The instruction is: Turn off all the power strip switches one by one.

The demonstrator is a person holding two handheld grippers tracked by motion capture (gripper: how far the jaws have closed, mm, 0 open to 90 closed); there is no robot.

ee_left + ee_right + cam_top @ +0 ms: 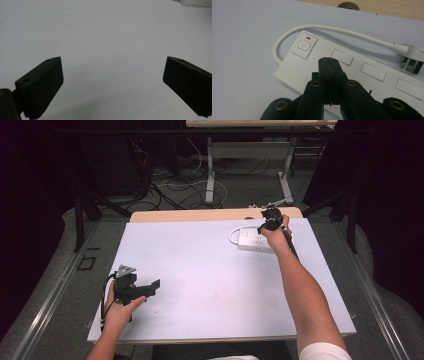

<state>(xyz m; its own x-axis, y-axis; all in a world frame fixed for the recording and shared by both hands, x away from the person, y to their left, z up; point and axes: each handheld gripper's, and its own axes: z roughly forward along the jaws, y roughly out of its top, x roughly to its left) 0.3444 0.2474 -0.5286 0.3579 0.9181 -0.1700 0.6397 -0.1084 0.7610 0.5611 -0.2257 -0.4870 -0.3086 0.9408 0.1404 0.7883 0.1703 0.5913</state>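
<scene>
Lower left of the high view: the left gripper [150,287] rests low over the bare white counter [210,290], held in a hand at the near edge. Its fingers [41,85] stand wide apart with nothing between them; the left gripper view has plain white surface ahead. Likely parked out of the way while the other hand works.

Right side of the high view: a bare forearm runs from the bottom edge up to the far right part of the counter, ending at the right gripper [271,222].

Upper right, far part of the counter: the white power strip [252,240] lies flat. In the right gripper view it runs from centre toward the lower right, its power button [304,46] at the end nearest the upper left, a small red indicator light [308,38] just above the button. The white cord [332,28] loops from that end round to a plug [412,65] lying at the right edge.

Right gripper's fingers [325,75] are pressed fully together, holding nothing, tip poised over the strip's top face just beside the button. Judgement: shut to make one narrow tip for pressing the switch; contact with the strip cannot be told.
</scene>
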